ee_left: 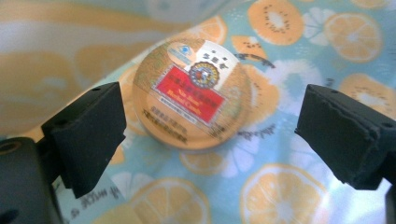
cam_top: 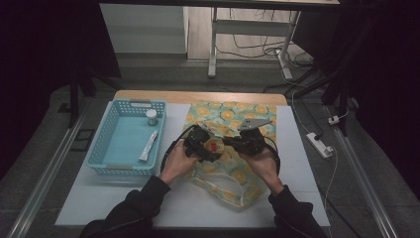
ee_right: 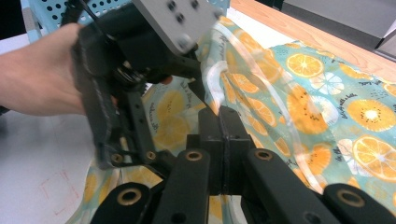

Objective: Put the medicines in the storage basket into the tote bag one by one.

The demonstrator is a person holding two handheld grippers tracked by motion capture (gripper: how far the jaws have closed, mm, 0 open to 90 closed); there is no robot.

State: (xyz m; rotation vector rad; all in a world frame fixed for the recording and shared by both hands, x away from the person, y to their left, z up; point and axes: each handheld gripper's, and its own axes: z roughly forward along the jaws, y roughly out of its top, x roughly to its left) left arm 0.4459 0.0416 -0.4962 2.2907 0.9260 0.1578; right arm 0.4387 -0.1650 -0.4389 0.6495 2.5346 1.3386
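Table (cam_top: pixel 307 163): I had a white work surface in front of me, with the bag spread across its middle and a basket on its left part.
Bag (cam_top: pixel 233 116): it was a clear-trimmed plastic bag printed with orange slices on teal; its mouth was held up near my grippers.
Basket (cam_top: pixel 111 148): it was light blue and perforated, and it held a small jar (cam_top: pixel 151 116) and a white tube (cam_top: pixel 148 147), well apart from my work.
Left gripper (ee_left: pixel 210 135): its jaws stood wide apart on either side of the tin, touching nothing.
Right gripper (ee_right: pixel 220 140): its jaws were pressed together on the bag's clear edge, so I judged it was pinching the bag open.
Tin (ee_left: pixel 192 95): it was round and gold, with a red label, lying flat on the orange-print plastic between my left jaws and closer to one pad (ee_left: pixel 91 135) than the other.
Risk: the tin's low, smooth rim could skid away from an off-centre squeeze, I judged.
Risk: closing could also catch loose plastic along with the tin, and the slick bag edge could slide out of my right pinch.
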